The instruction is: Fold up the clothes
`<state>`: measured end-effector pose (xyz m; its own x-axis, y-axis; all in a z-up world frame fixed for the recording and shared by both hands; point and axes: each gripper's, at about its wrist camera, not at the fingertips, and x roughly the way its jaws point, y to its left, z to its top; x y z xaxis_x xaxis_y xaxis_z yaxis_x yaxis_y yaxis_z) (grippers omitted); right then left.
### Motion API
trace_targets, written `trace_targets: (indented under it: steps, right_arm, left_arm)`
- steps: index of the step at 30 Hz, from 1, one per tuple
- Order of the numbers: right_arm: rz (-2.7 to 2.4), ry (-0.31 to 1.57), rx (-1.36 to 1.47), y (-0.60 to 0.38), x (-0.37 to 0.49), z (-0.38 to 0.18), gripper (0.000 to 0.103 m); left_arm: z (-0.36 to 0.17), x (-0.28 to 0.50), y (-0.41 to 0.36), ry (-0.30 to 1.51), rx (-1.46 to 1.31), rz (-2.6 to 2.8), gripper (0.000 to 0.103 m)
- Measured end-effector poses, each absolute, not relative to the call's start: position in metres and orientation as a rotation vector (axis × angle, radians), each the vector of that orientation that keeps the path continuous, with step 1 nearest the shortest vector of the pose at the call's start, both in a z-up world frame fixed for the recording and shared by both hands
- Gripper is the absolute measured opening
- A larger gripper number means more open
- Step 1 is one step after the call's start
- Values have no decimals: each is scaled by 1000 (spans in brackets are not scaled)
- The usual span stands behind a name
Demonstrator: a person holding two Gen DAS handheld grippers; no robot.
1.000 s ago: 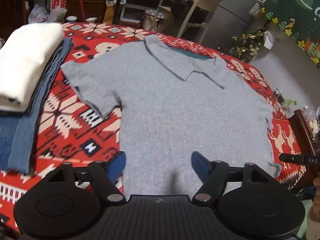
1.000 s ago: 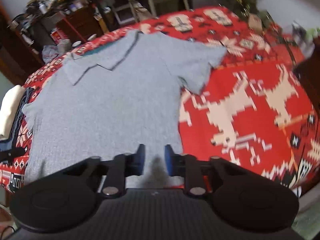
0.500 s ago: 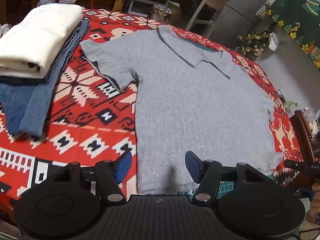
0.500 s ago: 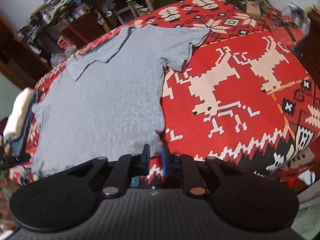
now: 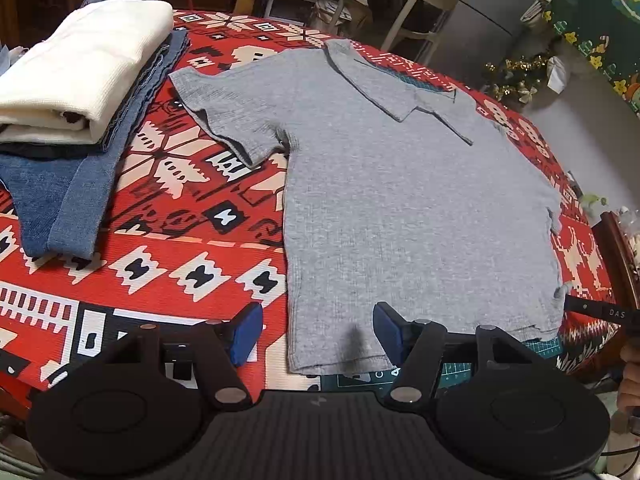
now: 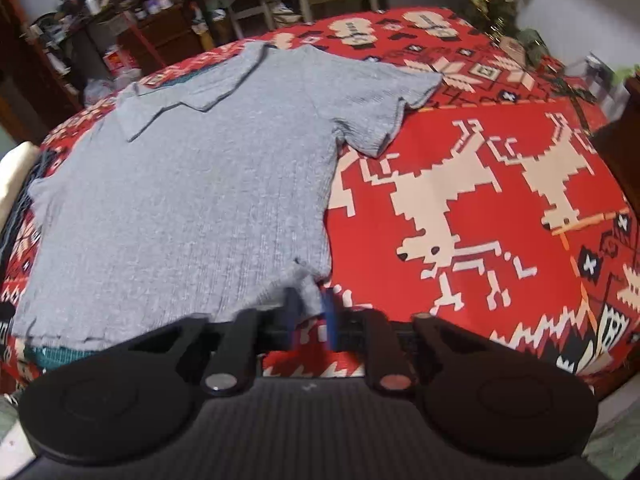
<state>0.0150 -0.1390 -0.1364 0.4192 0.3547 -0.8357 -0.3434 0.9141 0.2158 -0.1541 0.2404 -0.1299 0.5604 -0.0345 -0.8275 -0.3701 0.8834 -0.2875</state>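
Observation:
A grey short-sleeved polo shirt [image 5: 400, 200] lies flat and spread on the red patterned cloth, collar at the far side, hem toward me. My left gripper [image 5: 316, 332] is open, its blue pads straddling the hem's near left corner without touching it. In the right wrist view the same grey shirt [image 6: 192, 200] fills the left half. My right gripper [image 6: 310, 312] is shut on the shirt's near right hem corner, which is bunched up between the blue pads.
A folded white garment [image 5: 80, 68] sits on folded blue denim [image 5: 60, 200] at the left. The red patterned cloth [image 6: 480, 220] covers the table; a green cutting mat [image 5: 440, 372] shows at the near edge. Chairs and clutter stand behind the table. The other gripper's tip [image 5: 600, 312] enters at right.
Both grippers have drawn back toward the shirt's hem. The right gripper closed on the hem's right corner and lifted it a little. The left gripper stayed open.

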Motion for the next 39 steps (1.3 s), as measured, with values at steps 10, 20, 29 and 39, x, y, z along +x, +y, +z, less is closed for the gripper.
trace_targets:
  steps: [10,20,29,39]
  right_arm:
    - [299,1185,295,-178,18,-118,3]
    - [249,1231,348,-182,28,-133,13]
    - [260,1149,312,-183,22,-130,34]
    - [239,1176,278,-169,17,-125,1]
  left_arm:
    - [-131,-153,242,968,-472,196,60]
    - [-132,-157,252,949,-554,163,50]
    - [-143,-154,245,999,-511,156,35]
    - [-135,-157,245,1015,-464,222,5]
